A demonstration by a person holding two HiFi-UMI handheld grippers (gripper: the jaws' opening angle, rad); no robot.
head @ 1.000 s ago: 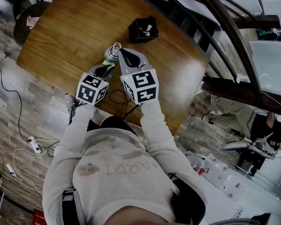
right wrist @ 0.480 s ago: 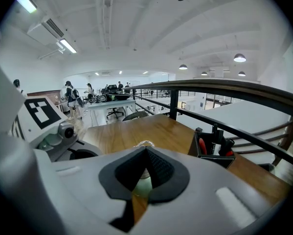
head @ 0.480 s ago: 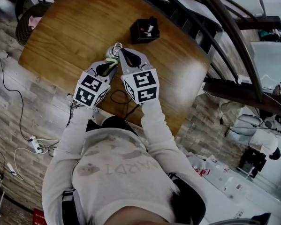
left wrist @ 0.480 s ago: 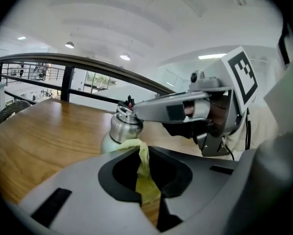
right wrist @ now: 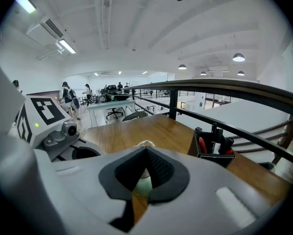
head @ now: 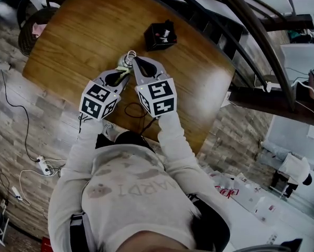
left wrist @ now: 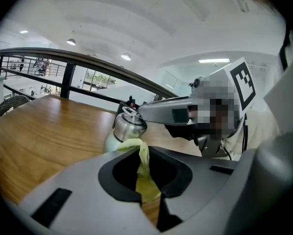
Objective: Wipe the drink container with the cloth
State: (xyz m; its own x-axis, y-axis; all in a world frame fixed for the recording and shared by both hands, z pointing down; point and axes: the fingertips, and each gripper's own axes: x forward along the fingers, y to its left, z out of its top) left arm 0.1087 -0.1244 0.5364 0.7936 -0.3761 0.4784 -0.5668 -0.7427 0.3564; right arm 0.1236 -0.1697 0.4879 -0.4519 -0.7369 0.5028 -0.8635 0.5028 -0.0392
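Our left gripper (head: 121, 74) still pinches the yellow-green cloth (left wrist: 142, 155) against the pale green, steel-capped bottle (head: 125, 62) standing on the brown wooden table (head: 78, 30), while our right gripper (head: 134, 60) stays clamped at its cap, with barely anything shifted.

Cream sweater, grey tongs, marker cubes up front!
Long-sleeved cream sweater (head: 130, 190) with faint lettering and a small round patch on the chest; left tongs (head: 124, 72) and right tongs (head: 132, 60) are smooth grey shells with black-lined insides, and the left cube (head: 99, 100) and right cube (head: 158, 96) show bold black-and-white square markers.
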